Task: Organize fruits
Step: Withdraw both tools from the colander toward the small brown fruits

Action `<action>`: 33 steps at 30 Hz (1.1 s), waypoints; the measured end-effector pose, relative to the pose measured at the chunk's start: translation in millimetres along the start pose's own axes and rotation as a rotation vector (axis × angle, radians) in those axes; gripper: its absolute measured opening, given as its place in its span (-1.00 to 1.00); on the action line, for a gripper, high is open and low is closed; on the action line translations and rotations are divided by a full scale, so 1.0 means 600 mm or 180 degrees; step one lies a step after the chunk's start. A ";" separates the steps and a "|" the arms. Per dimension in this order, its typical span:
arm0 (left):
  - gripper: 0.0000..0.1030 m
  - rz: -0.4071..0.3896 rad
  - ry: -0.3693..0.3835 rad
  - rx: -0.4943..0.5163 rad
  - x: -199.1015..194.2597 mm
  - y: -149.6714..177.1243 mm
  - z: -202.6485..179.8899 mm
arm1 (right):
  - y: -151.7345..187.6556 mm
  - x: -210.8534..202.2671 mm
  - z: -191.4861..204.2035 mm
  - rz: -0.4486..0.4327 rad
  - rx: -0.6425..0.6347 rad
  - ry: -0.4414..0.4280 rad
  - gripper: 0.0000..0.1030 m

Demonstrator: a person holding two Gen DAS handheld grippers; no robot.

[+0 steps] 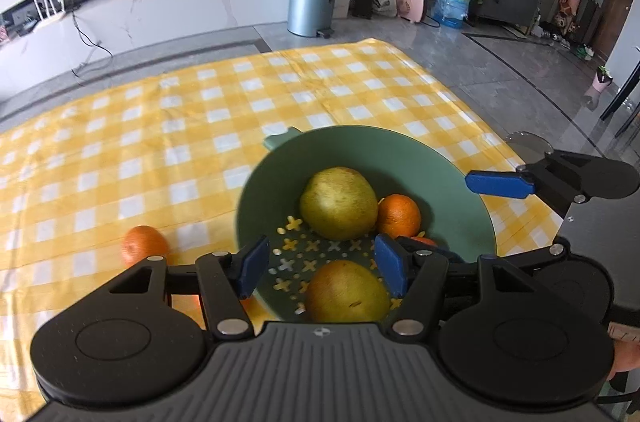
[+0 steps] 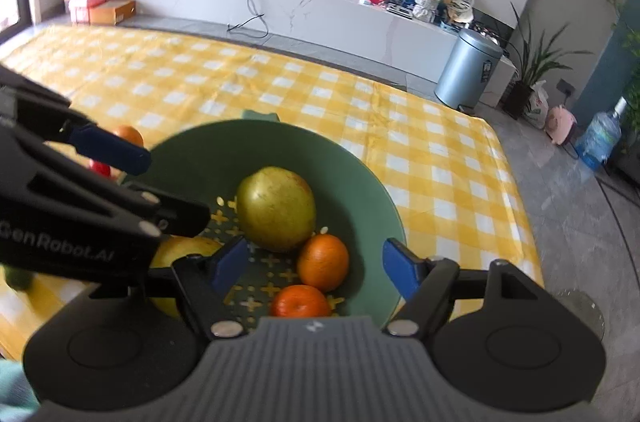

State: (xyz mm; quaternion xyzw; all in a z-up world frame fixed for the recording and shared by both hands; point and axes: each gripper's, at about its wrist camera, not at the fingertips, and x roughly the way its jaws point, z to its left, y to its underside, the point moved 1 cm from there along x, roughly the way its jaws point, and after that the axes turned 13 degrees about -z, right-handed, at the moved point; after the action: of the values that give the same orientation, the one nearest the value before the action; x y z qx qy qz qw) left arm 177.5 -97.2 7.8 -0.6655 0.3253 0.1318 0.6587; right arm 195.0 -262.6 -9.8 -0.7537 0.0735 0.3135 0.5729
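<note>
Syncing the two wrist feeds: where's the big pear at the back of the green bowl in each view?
Left wrist: big pear just right of centre, an orange touching its right side.
Right wrist: big pear left of centre, above two oranges.
Shared landmark: the green bowl holds it in both.

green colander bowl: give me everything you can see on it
The green colander bowl is a round, matte, plastic-looking basin with cross-shaped drain holes in its floor and a small tab handle on the far rim. It sits upright on the yellow checked cloth. Inside lie two pears and two oranges; the far pear touches one orange. Both open grippers, left and right, hover over its near rim.
</note>
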 end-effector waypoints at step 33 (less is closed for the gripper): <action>0.38 -0.0191 -0.0266 -0.0136 -0.144 0.075 0.165 | 0.032 -0.113 0.179 -0.0659 0.1174 -0.0091 0.53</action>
State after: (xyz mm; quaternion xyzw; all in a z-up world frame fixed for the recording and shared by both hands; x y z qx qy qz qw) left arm 110.2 24.0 14.7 -0.6828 0.2745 0.1465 0.6610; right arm 90.4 -188.1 -3.9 -0.6351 0.0437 0.2450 0.7312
